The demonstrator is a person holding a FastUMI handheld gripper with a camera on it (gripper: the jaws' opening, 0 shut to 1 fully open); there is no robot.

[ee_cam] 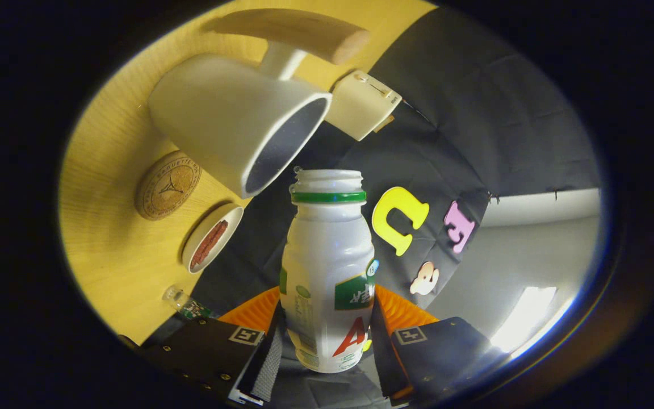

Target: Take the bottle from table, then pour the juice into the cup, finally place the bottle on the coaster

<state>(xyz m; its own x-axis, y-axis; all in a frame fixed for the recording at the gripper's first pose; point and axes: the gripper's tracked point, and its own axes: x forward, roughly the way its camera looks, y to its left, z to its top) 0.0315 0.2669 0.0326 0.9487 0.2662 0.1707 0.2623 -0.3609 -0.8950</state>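
Note:
My gripper (327,335) is shut on a small white plastic bottle (327,267) with a green neck ring and no cap, both fingers pressing its sides. The view is rolled over, so the bottle lies tilted with its open mouth just below the rim of the white cup (236,119). The cup stands on the yellow wooden table (111,255), its dark inside facing me. A round cork coaster (168,186) lies on the table beside the cup. No liquid stream is visible.
A small white dish (212,237) with something red-brown in it sits near the coaster. A wooden-topped white stand (293,40) and a white box (361,102) are beyond the cup. A small clear bottle (182,301) lies near the table edge.

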